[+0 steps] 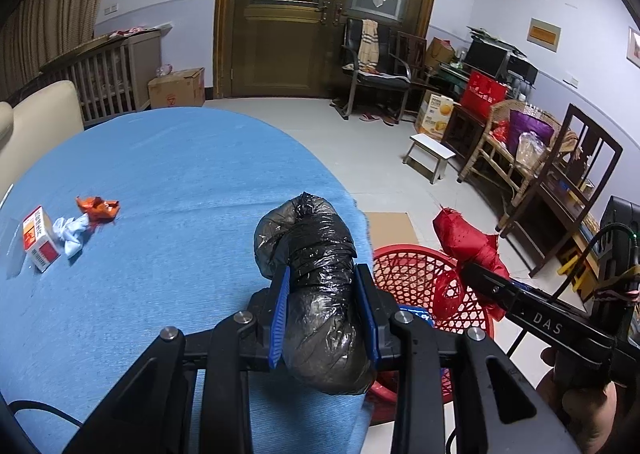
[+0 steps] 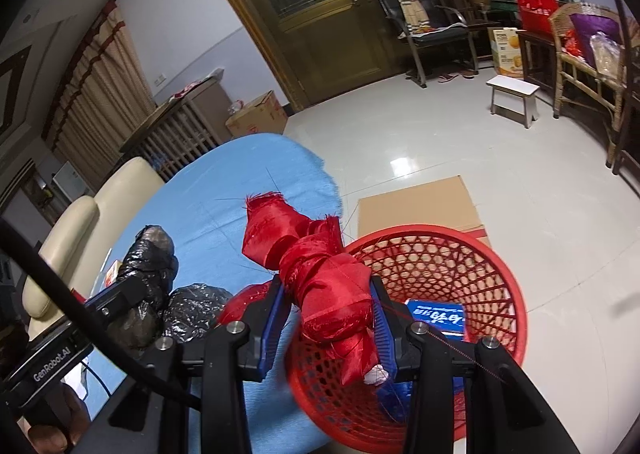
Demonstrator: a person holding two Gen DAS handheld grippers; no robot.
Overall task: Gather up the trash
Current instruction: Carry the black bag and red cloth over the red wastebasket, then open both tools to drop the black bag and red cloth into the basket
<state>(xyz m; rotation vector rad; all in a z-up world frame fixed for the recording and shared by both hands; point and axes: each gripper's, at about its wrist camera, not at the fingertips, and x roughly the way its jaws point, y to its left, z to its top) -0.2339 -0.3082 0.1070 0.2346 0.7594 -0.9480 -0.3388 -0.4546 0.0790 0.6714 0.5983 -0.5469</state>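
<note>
My left gripper (image 1: pixel 323 274) is shut on a crumpled black plastic bag (image 1: pixel 316 254), held over the right edge of the blue table (image 1: pixel 180 181). My right gripper (image 2: pixel 331 284) is shut on a knotted red cloth bundle (image 2: pixel 316 270), held above the near rim of the red mesh basket (image 2: pixel 480 254). The basket (image 1: pixel 404 270) stands on the floor beside the table and holds a blue packet (image 2: pixel 438 318). The black bag (image 2: pixel 152 250) also shows in the right wrist view. Left on the table lie a red-and-white box (image 1: pixel 38 238), a white tissue (image 1: pixel 72 232) and an orange wrapper (image 1: pixel 98 207).
A flat piece of cardboard (image 2: pixel 416 201) lies on the floor behind the basket. A white stool (image 1: pixel 430 155), wooden and wicker chairs (image 1: pixel 520 157) and boxes line the right wall. A cream chair back (image 2: pixel 76 221) stands at the table's left. A brown double door (image 1: pixel 320 13) is at the far side.
</note>
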